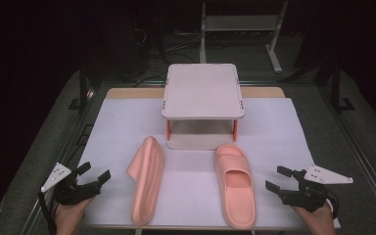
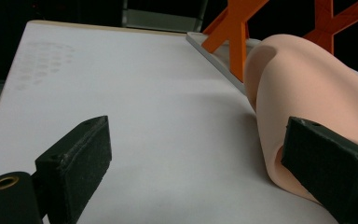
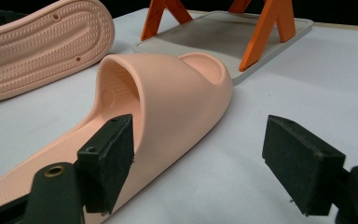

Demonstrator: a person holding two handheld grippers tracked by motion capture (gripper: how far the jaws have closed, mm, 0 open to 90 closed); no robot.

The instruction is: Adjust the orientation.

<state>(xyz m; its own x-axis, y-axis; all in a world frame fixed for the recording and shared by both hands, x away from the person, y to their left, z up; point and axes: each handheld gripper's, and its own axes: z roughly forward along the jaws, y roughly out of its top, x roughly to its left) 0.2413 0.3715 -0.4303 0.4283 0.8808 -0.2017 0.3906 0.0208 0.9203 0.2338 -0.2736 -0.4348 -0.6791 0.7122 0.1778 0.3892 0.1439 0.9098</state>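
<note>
Two pink slippers lie on the white-covered table. The left slipper [image 1: 147, 181] rests tipped on its side, its ribbed sole [image 3: 42, 46] facing the right gripper's camera. The right slipper [image 1: 235, 183] sits sole down, strap up [image 3: 168, 102]. My left gripper [image 1: 95, 172] is open near the table's front left corner, just left of the tipped slipper [image 2: 307, 93], with bare table between its jaws [image 2: 196, 154]. My right gripper [image 1: 278, 178] is open to the right of the upright slipper, and nothing sits between its jaws [image 3: 200, 158].
A small two-level rack [image 1: 203, 90] with a grey top and orange legs [image 2: 235, 37] stands at the back centre, its low shelf [image 3: 223, 32] just beyond the slippers' toes. The white table cover [image 1: 274, 132] has bare areas either side of the rack. Dark floor surrounds the table.
</note>
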